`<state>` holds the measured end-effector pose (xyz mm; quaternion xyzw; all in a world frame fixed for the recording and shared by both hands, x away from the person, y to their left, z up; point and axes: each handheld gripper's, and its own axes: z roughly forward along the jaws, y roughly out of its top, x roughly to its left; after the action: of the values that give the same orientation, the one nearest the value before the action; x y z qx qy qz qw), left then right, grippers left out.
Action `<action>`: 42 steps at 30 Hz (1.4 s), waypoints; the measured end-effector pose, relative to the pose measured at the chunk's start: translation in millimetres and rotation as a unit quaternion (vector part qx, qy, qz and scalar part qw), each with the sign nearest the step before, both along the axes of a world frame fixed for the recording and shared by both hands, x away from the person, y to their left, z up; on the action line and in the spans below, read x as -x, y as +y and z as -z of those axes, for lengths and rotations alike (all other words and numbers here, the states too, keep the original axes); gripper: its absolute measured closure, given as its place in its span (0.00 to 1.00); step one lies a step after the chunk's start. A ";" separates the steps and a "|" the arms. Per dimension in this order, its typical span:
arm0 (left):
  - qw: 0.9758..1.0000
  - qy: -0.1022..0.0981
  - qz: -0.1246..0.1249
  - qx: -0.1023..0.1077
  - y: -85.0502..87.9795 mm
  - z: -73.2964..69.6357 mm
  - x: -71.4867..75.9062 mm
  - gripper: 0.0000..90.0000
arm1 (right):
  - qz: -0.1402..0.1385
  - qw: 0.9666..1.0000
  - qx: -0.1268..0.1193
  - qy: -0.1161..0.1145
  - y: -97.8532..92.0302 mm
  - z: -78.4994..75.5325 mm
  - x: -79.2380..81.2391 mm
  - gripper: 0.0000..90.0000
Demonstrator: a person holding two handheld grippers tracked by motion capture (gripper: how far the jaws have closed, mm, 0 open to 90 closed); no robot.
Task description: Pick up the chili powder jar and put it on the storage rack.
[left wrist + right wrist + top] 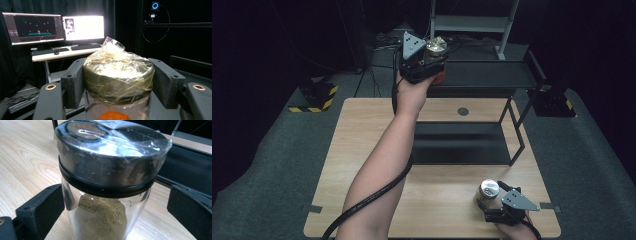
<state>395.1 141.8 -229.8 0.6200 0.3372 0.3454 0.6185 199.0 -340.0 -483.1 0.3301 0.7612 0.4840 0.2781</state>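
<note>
We read the job as moving two spice jars from the light wooden table (362, 150) onto the black metal two-tier shelf rack (482, 75) at its far side, roughly halfway at best: neither jar sits on the rack yet, one is in the air at the upper tier, the other stands on the table near the front right corner. Rack is thin dark tube framing with flat matte boards, lower board (457, 142) bare, upper board bare too as far as we can see. Table is pale wood-grain laminate, smooth, with a small dark round cap in the top. Our left gripper (428, 64), black blocky plastic with a grey three-cornered plate, is raised at the near edge of the upper tier and its jaws are closed onto the lid band of the clear glass jar of orange-red powder with a dull metal lid under crinkled plastic film (117, 72); pads press both sides of the lid, film bunched into a peak on top. Our right gripper (494, 202) is low at the table's near edge, jaws spread wide either side of the clear glass jar of olive-brown powder with a shiny metal lid, black collar and tight film wrap (107, 177); left pad looks near the glass, right pad clearly apart, nothing gripped. Left to do, we judge: set the red jar down on the tier, release, then close on the brown jar and carry it over
</note>
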 end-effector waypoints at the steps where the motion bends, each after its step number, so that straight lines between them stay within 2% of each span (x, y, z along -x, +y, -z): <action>1: 1.000 0.001 0.000 0.000 0.1 -0.4 0.0 0.38 | 0.000 1.000 0.000 0.000 0.0 0.0 0.0 0.00; 4: 1.000 0.003 0.001 0.003 0.2 -0.6 0.0 0.37 | 0.000 1.000 0.000 0.000 -0.1 -0.1 -0.1 0.00; 5: 1.000 0.006 0.000 0.003 -0.8 -1.2 0.1 0.34 | 0.000 1.000 0.000 0.000 -0.2 0.0 -0.1 0.00; 6: 1.000 0.010 -0.011 0.004 -4.5 -2.2 1.8 0.30 | 0.000 1.000 -0.001 0.000 -0.2 0.0 0.0 0.00; 8: 1.000 0.014 -0.014 0.008 -5.9 -2.2 2.8 0.22 | 0.001 1.000 0.000 0.001 0.1 -0.1 0.0 0.00; 11: 1.000 0.017 -0.017 0.001 -8.4 -3.1 5.5 0.04 | 0.001 1.000 0.001 -0.002 0.8 0.3 0.6 0.00; 12: 1.000 0.015 -0.021 0.000 -9.2 -2.7 7.7 0.00 | 0.001 1.000 0.001 -0.002 1.0 0.3 0.7 0.00; 16: 1.000 0.013 -0.017 0.004 -6.0 -2.3 14.6 0.00 | 0.001 1.000 0.000 -0.001 0.6 0.2 0.4 0.00; 21: 1.000 0.004 -0.013 -0.004 -1.6 -3.5 27.5 0.00 | 0.001 1.000 0.003 -0.002 1.4 0.1 0.8 0.00; 30: 1.000 -0.001 -0.015 -0.010 9.0 -2.7 57.9 0.00 | 0.001 1.000 0.008 -0.004 3.1 -0.4 1.3 0.00; 42: 1.000 -0.003 -0.004 -0.020 26.4 9.2 100.0 0.00 | 0.002 1.000 0.015 -0.005 5.3 -0.9 2.0 0.00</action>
<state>295.1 168.3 -239.0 0.6297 0.3309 0.3560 0.6060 197.0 -334.6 -482.2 0.3249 0.7659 0.4741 0.2881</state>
